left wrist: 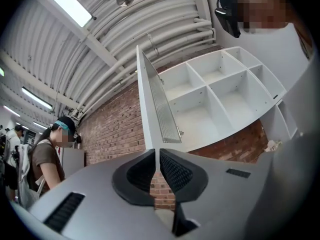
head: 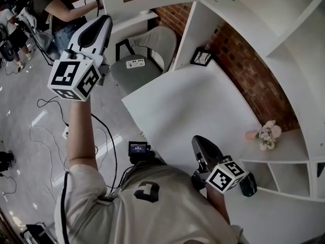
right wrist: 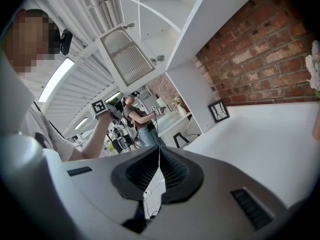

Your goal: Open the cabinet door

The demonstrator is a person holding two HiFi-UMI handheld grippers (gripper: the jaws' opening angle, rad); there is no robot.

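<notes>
The cabinet door (left wrist: 161,104), fitted with a mesh panel, is seen edge-on at centre frame in the left gripper view, swung away from the white cabinet compartments (left wrist: 215,94) to its right. The left claw (left wrist: 156,153) is pressed together below the door's edge, with nothing clamped. The right claw (right wrist: 159,149) is likewise closed and empty above the white tabletop (right wrist: 260,144).

No readable text (small screen (head: 137,148) too blurred).

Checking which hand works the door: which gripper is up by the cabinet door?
The left gripper, raised beside the open cabinet door at its edge; the right gripper hangs low over the white counter.
</notes>
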